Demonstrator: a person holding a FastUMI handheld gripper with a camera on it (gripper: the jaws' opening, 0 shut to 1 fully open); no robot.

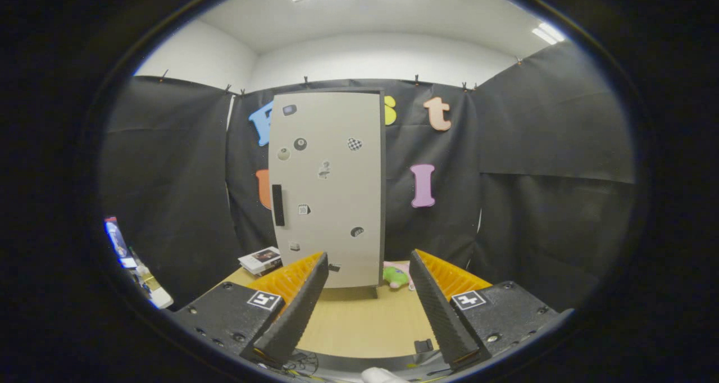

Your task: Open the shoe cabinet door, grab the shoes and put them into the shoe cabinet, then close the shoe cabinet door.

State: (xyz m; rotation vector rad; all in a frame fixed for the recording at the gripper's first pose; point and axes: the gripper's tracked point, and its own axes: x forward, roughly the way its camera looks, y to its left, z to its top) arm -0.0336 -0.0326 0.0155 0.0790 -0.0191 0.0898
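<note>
Hovering open above the table, the tool faces the closed shoe cabinet beyond.

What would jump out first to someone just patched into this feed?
The tall pale cabinet standing upright on the wooden table, beyond the open gripper, its door shut and dotted with small stickers, a dark handle near its left edge. A green and pink soft thing peeks out at the cabinet's right foot, and a small stack of books lies at its left.
</note>
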